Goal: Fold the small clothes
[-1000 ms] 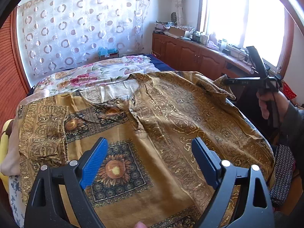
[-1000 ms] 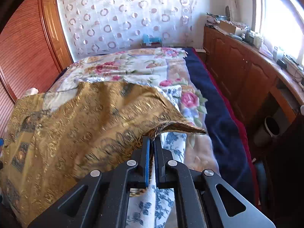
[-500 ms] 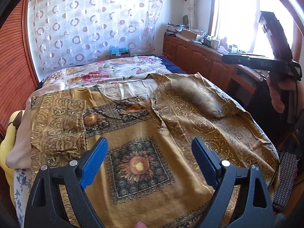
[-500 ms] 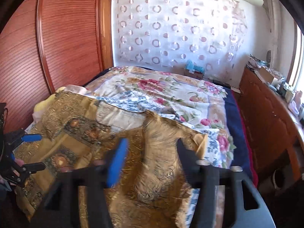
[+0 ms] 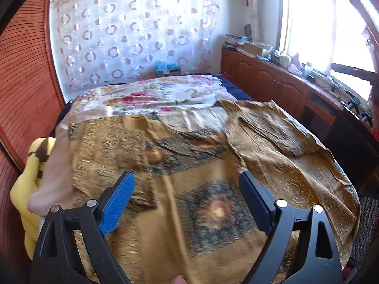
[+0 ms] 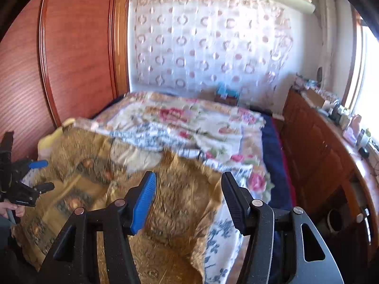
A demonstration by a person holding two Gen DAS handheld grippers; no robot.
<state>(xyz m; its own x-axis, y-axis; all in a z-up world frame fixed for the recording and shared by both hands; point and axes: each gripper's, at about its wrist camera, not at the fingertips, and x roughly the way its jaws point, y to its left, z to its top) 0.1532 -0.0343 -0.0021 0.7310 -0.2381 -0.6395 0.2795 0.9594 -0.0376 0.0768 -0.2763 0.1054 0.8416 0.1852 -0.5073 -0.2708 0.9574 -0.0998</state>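
A gold patterned garment (image 5: 208, 165) lies spread across the bed (image 5: 151, 99), filling the lower half of both frames. The left gripper (image 5: 187, 201) hovers over its sunflower panel, fingers spread wide and holding nothing. The right gripper (image 6: 188, 200) hangs above the garment's rumpled side, fingers likewise wide apart and empty.
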